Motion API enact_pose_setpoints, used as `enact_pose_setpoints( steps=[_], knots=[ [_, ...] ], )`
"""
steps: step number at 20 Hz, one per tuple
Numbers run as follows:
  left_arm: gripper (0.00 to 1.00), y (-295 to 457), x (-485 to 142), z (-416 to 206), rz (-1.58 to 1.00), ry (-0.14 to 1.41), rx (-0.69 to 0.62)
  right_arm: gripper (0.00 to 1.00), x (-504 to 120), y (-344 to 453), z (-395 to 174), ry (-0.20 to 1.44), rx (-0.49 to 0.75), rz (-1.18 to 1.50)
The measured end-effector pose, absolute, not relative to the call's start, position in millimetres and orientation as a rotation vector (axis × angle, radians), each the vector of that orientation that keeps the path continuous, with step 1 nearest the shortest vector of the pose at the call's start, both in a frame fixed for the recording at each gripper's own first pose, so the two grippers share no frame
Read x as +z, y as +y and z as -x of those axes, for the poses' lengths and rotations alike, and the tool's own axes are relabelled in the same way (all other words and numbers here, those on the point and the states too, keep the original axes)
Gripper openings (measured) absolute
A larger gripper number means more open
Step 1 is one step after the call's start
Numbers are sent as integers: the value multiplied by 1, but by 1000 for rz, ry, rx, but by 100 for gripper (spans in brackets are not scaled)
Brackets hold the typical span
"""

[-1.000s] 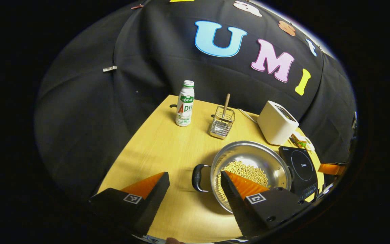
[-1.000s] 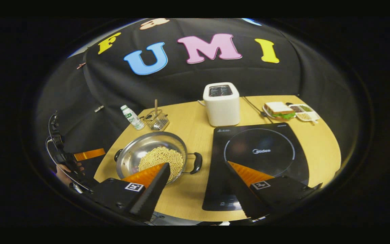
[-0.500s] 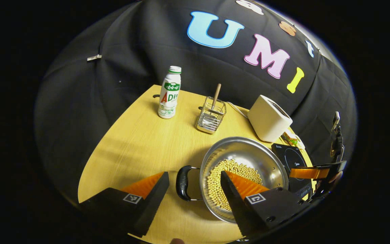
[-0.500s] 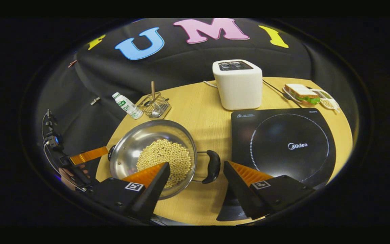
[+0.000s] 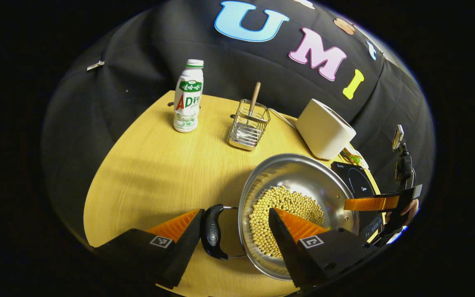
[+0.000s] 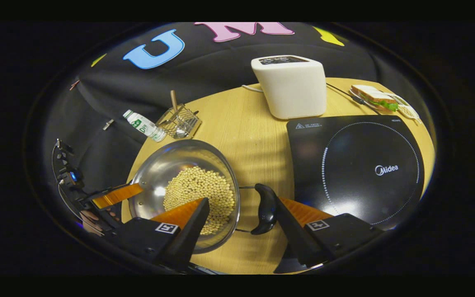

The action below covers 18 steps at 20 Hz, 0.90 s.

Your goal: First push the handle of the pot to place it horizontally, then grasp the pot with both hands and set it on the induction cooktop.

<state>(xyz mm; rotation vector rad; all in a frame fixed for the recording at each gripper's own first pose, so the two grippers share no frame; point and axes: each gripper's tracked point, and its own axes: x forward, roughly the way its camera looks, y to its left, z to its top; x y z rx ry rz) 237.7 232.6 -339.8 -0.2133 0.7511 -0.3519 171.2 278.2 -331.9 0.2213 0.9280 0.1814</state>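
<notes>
Straddling the pot's 2 black handles, your left gripper and right gripper both have jaws wide open, gripping nothing. The left handle sits against your left gripper's left finger; the right handle touches your right gripper's right finger. The steel pot, holding soybeans, rests on the wooden table beside the induction cooktop. Compared with 0.5 seconds ago, both grippers have moved closer to the handles.
</notes>
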Motion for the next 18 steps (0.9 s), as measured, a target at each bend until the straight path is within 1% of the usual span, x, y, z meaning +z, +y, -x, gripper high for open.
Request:
enact_pose_setpoints(
  steps=[1, 2, 3, 4, 5, 6, 7, 8, 9, 10, 11, 13, 14, 15, 17, 18],
  knots=[
    [95, 232, -343, -239, 205, 762, -358, 96, -334, 279, -174, 926, 182, -210],
    [91, 232, -348, -239, 199, 780, -368, 96, -337, 278, -176, 933, 181, -195],
    [94, 232, -352, -239, 193, 802, -368, 96, -339, 276, -175, 936, 172, -179],
    [94, 232, -357, -240, 188, 822, -364, 83, -342, 274, -178, 940, 169, -171],
    [92, 234, -361, -240, 179, 843, -357, 87, -345, 273, -179, 944, 163, -167],
    [91, 235, -365, -239, 172, 861, -353, 81, -347, 271, -180, 947, 157, -163],
    [82, 235, -367, -239, 172, 869, -355, 77, -349, 266, -180, 950, 143, -144],
    [85, 236, -368, -239, 173, 875, -353, 75, -350, 267, -180, 951, 144, -146],
    [82, 238, -371, -239, 176, 878, -348, 61, -352, 267, -181, 956, 144, -136],
    [79, 241, -375, -240, 181, 888, -337, 62, -353, 268, -180, 961, 149, -116],
    [71, 243, -379, -239, 189, 902, -326, 63, -356, 269, -179, 967, 158, -85],
    [65, 246, -387, -233, 207, 941, -303, 65, -362, 269, -176, 967, 162, -8],
    [67, 245, -388, -237, 207, 930, -297, 65, -364, 268, -176, 967, 156, 5],
    [65, 246, -388, -236, 205, 939, -298, 65, -365, 268, -176, 970, 153, -2],
    [65, 246, -388, -235, 208, 942, -292, 65, -365, 269, -175, 998, 148, -50],
    [64, 247, -388, -234, 201, 944, -290, 61, -368, 270, -174, 1014, 140, -75]
  ],
)
